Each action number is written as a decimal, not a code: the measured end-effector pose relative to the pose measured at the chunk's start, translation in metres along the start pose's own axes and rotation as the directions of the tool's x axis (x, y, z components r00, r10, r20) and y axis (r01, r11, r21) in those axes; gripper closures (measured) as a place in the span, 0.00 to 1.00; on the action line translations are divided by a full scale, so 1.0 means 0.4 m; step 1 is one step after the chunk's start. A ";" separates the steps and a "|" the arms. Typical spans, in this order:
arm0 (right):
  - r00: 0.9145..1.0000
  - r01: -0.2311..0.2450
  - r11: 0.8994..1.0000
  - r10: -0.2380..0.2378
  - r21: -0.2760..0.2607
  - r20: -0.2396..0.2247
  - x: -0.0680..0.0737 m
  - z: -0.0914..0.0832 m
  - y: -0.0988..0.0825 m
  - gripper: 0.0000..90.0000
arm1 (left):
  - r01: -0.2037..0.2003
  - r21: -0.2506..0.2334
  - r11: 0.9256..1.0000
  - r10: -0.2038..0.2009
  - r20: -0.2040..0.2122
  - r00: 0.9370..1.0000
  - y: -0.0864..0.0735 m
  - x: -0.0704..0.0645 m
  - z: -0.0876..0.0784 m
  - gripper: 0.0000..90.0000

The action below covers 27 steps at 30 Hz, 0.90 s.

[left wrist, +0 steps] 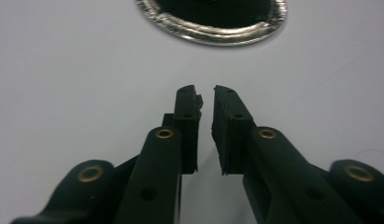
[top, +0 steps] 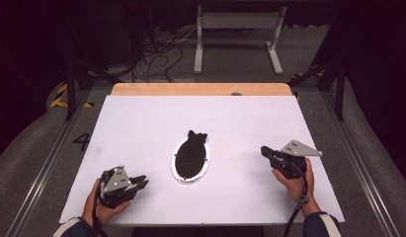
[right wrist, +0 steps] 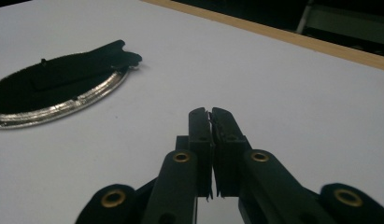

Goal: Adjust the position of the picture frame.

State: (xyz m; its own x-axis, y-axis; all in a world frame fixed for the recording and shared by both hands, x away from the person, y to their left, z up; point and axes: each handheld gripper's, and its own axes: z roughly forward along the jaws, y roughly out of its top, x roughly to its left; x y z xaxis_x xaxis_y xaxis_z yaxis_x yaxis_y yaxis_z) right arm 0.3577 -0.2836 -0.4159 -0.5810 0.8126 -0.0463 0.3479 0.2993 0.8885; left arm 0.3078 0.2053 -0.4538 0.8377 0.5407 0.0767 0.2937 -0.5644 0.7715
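High view: two grippers, one per hand, near table edge. Left gripper (top: 139, 183) jaws slightly parted, empty. Right gripper (top: 265, 151) jaws pressed together, empty. Between them, mid-table (top: 141, 123): one oval silver-rimmed tray (top: 177, 170) holding one black cloth item (top: 191, 148), its far end overhanging the rim. Wooden strip (top: 200, 89) along far edge.

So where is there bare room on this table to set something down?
Nearly everywhere: the far half of the white table up to its wooden edge, and both strips between the foil dish and each gripper, left and right. Only the centre is taken.
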 end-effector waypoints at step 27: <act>0.979 0.107 0.988 -0.085 0.113 -0.186 0.146 0.345 0.197 1.00 | -0.059 0.032 0.998 0.053 0.162 0.985 0.106 -0.099 0.150 1.00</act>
State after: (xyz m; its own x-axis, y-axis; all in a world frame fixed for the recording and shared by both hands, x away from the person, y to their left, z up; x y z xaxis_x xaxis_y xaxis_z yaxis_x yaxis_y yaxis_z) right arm 0.4527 -0.1435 -0.4117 -0.7348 0.6774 -0.0359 0.3647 0.4391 0.8211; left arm 0.3147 0.1224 -0.4618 0.9155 0.4021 0.0146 0.2582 -0.6149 0.7451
